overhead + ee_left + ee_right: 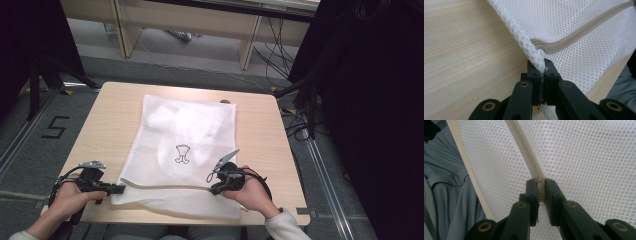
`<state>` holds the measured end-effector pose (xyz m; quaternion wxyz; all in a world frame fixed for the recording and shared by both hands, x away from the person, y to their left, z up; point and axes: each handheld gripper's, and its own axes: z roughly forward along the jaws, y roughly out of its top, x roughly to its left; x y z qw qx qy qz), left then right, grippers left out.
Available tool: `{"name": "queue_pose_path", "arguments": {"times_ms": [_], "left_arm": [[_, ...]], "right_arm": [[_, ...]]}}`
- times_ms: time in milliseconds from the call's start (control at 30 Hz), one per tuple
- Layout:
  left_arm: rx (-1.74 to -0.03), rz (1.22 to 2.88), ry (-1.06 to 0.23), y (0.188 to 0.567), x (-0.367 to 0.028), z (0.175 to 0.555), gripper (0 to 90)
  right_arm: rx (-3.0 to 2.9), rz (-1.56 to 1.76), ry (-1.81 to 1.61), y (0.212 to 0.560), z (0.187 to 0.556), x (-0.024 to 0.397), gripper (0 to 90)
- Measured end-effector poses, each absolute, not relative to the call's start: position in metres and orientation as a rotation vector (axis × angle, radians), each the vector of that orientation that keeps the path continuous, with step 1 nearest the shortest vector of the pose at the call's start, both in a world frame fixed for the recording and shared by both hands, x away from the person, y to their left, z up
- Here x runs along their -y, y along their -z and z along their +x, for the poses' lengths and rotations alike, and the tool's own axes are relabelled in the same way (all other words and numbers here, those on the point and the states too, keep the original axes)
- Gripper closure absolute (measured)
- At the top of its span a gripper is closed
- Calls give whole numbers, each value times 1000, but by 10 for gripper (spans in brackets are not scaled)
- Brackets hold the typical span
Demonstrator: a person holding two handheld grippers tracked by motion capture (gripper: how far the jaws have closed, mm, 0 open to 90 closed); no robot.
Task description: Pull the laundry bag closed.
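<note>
Bare table (107, 125) flanks the mesh bag (190, 130), leaving passage on both sides.

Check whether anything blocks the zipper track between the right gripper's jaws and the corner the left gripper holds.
Nothing visible does. The right gripper pinches the zipper pull; the zipper runs bare to the mesh bag corner held by the left gripper.

1. This is a lab-style recording space: a small pale wooden worktop (110, 115) stands alone on grey carpet floor (30, 150).
2. A black numeral "5" (55, 127) marks the floor.
3. Black cables (277, 50) trail across it.
4. Black curtains (370, 100) and black stand legs (40, 80) flank the station.
</note>
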<state>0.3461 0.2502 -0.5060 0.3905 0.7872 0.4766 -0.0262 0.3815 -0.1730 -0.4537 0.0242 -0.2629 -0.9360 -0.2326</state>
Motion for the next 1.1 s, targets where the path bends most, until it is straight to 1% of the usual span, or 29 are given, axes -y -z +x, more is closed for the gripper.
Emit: {"name": "queue_pose_path", "arguments": {"times_ms": [667,733,800,900,967,1100], "left_arm": [[-1207,2002,66,506,-250,346,854],[-1210,1983,43,507,-249,345,854],[-1205,2004,70,506,-250,346,854],[-1212,1985,47,507,-248,345,855],[-1205,2003,70,506,-250,346,854],[-1214,1993,52,507,-249,346,854]], "right_arm": [[2886,-838,720,455,379,179,822],[2889,-841,716,455,380,180,822],[2882,-848,709,455,380,181,822],[2887,-836,723,456,380,182,822],[2887,-836,722,456,380,182,822],[2882,-850,704,455,380,183,822]]}}
